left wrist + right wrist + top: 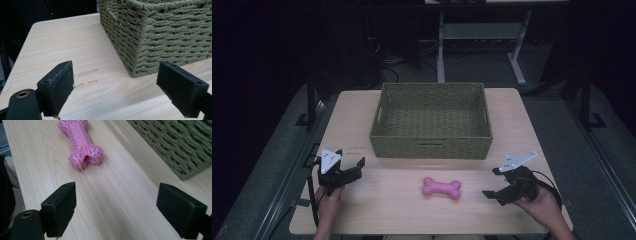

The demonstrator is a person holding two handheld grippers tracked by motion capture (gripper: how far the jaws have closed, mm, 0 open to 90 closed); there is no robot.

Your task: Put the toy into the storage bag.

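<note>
Spikes on pink bone toy [80,143] clear in right gripper view, not high view.

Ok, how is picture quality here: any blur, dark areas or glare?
High view: the table is evenly lit, the surroundings nearly black, the pink bone toy slightly soft. Left gripper view: the basket is sharp, no glare. Right gripper view: the toy and wood grain look smeared.

— Any lettering, label or number you can read anywhere?

— None. The tabletop [75,50] carries a few faint marks near the basket [162,37], but they are too smudged to read as words.

— Anything printed on the pink bone toy [80,142]?

— No legible print on it, and none on the basket's weave.
</note>
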